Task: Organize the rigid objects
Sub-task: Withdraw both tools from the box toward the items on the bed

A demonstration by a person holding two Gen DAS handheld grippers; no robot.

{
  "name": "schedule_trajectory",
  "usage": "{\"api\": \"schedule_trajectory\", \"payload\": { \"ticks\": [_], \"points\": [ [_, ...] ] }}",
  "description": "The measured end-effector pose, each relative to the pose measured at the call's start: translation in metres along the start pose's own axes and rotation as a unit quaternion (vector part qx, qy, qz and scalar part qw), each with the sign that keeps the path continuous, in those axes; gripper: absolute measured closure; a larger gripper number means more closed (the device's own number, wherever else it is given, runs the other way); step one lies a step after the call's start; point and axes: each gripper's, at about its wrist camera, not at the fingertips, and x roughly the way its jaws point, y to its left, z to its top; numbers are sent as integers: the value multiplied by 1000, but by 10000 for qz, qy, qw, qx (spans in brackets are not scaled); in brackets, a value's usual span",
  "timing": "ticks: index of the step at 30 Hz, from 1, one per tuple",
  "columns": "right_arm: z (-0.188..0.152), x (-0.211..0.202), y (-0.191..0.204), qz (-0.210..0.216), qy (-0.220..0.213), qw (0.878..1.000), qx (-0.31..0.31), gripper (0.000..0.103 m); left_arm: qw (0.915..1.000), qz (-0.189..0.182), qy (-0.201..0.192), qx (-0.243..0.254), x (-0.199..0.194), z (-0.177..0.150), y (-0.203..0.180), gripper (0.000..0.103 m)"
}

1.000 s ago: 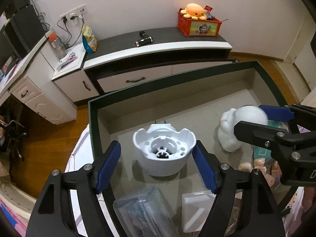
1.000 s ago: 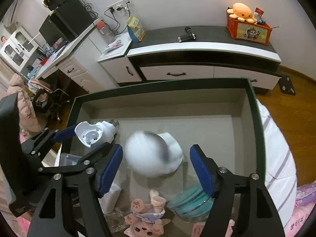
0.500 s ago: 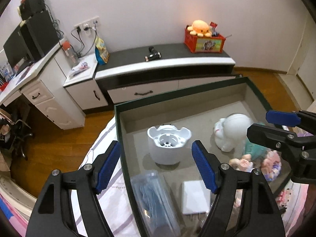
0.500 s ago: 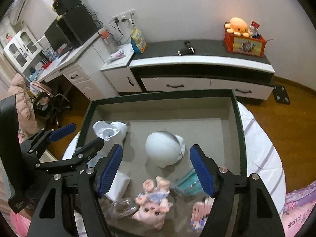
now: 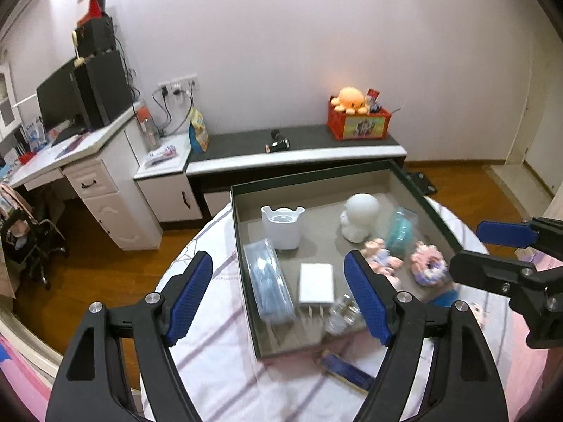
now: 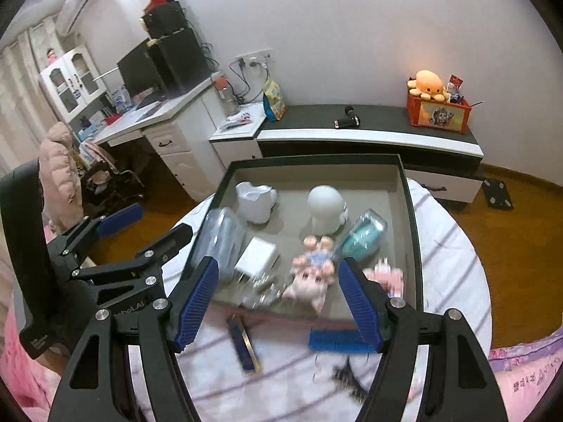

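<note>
Hovering above a round surface covered by a striped white cloth [image 6: 447, 246], the left gripper [image 5: 278, 297] is being carried with nothing between its blue-padded jaws, which are opening at this moment. The right gripper [image 6: 278, 299] is likewise being held wide apart and empty; its side is being seen at the right edge of the left wrist view [image 5: 499, 256]. A shallow dark-rimmed tray [image 6: 410, 211] is being shown lying on the cloth, and the task's rigid things are being kept inside it. A white cup-shaped plastic part [image 5: 282, 227] is standing at the far left of the tray, with a white round-headed figurine [image 5: 359, 216] to its right. A teal container in clear wrap [image 6: 362, 237] is lying near the tray's right wall. A clear packet of bluish items [image 5: 269, 283] is lying along the left wall, and a white charger plug [image 5: 316, 283] is lying just right of it. A pink pig doll [image 6: 311, 277] is lying near the tray's near edge, blurred, with another pink toy [image 6: 387, 277] to its right. Outside the tray, on the near cloth, a dark blue and gold bar [image 6: 244, 344] and a blue comb [image 6: 334, 344] are lying apart from each other.
</note>
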Motion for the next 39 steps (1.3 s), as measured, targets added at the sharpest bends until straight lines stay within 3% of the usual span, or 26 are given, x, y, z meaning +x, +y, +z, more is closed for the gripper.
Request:
{"api": "schedule_trajectory", "payload": {
  "ticks": [12, 25, 31, 39],
  "points": [
    [-73, -74, 28, -195, -396, 9990, -67, 30, 9989, 75, -462, -10, -85, -59, -16, 20],
    [-134, -112, 48, -377, -561, 9977, -22, 24, 9986, 136, -468, 193, -134, -118, -32, 17],
    [-139, -121, 50, -469, -639, 9968, -53, 24, 9980, 116, -575, 228, -143, -119, -38, 13],
    [-141, -111, 31, -618, -481, 9969, 58, 24, 9991, 111, -325, 260, -122, -119, -45, 12]
  ]
}}
